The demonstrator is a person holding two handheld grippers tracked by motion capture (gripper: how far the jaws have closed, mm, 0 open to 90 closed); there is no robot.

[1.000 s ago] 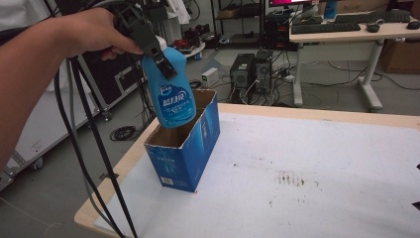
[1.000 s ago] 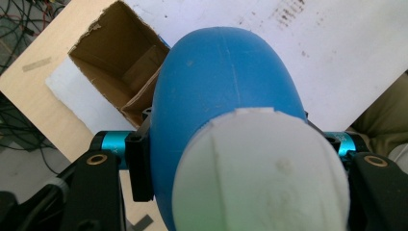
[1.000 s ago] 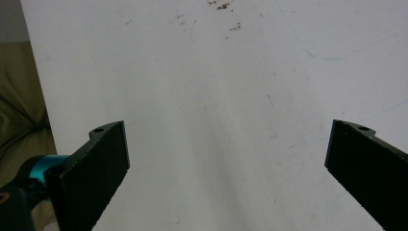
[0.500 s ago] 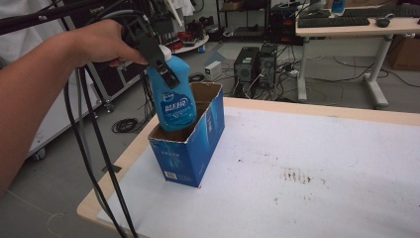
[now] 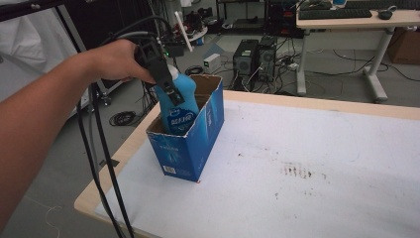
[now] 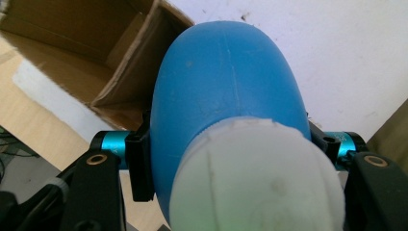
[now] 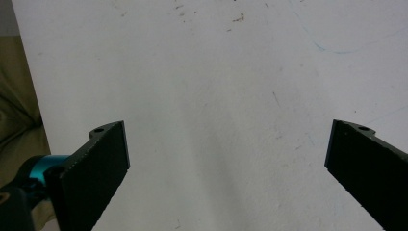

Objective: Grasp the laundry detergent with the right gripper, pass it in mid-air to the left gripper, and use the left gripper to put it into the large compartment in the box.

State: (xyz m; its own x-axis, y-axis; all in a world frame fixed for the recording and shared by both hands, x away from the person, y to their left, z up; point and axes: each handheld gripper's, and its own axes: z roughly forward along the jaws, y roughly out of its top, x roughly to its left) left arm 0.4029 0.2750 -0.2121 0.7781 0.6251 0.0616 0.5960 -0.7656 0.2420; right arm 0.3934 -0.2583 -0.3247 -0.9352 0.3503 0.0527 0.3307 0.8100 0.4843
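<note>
A blue bottle (image 5: 179,106) with a white cap (image 6: 255,183) stands partly inside an open blue cardboard box (image 5: 190,144) near the table's left edge. My left gripper (image 5: 166,84) is shut on the bottle's upper body, its jaws pressed against both sides of the blue bottle (image 6: 226,91). In the left gripper view the brown inside of the box (image 6: 77,29) lies beyond the bottle. My right gripper (image 7: 226,163) hangs open over the white table top (image 7: 216,72), nothing between its jaws.
The white table (image 5: 317,163) stretches to the right of the box, with a dark smudge (image 5: 297,171) on it. Black cables (image 5: 104,163) trail from my left gripper down past the table's left edge. Computer towers (image 5: 255,62) and a desk (image 5: 356,20) stand behind.
My left gripper has lowered the blue bottle deeper into the box; the bottle's bottom now sits below the box rim.
</note>
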